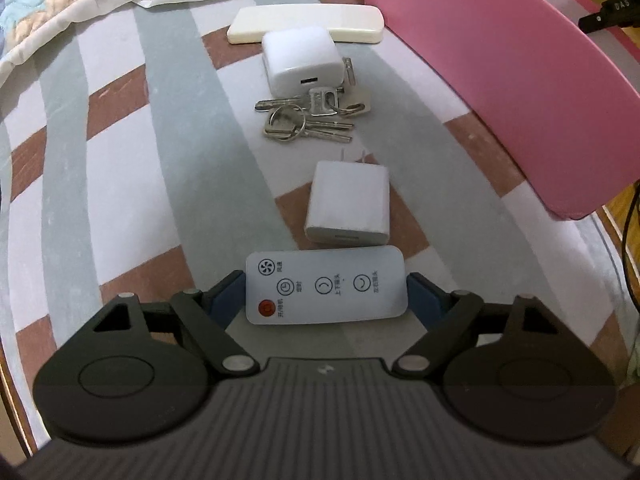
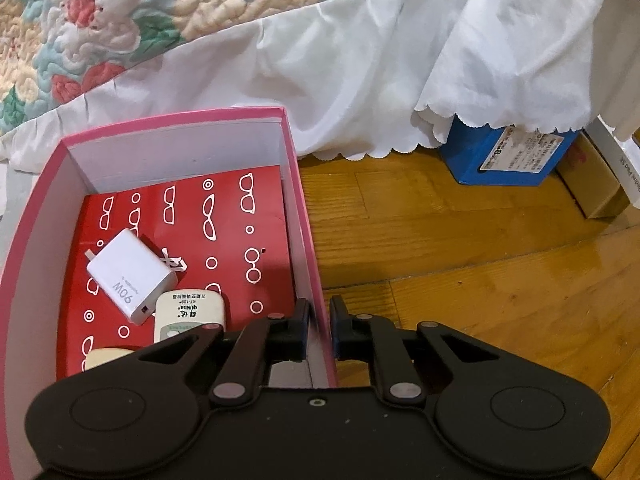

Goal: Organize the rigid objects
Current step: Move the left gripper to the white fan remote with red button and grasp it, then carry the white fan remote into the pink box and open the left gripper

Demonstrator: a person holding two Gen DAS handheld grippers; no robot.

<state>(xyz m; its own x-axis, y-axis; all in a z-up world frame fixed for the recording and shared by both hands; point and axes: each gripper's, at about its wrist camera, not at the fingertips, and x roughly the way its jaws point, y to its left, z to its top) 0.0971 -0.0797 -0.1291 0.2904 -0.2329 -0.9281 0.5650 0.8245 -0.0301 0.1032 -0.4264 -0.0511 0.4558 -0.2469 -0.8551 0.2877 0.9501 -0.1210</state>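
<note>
A small white fan remote (image 1: 326,288) with a red button lies on the striped cloth (image 1: 160,200). My left gripper (image 1: 326,298) spans it lengthwise, with a blue pad against each short end. Beyond it lie a white charger (image 1: 348,204), a bunch of keys (image 1: 308,114), a second white charger (image 1: 302,60) and a long cream remote (image 1: 306,24). My right gripper (image 2: 320,328) is shut on the right wall of the pink box (image 2: 304,208). Inside the box lie a 90W charger (image 2: 128,276), a white remote (image 2: 188,316) and a cream object (image 2: 108,356), partly hidden.
The pink box (image 1: 500,80) stands to the right of the row of objects. A quilted bedspread with a white frill (image 2: 360,80) hangs behind it. A blue carton (image 2: 508,156) and a brown box (image 2: 596,184) sit on the wooden floor (image 2: 480,280) at right.
</note>
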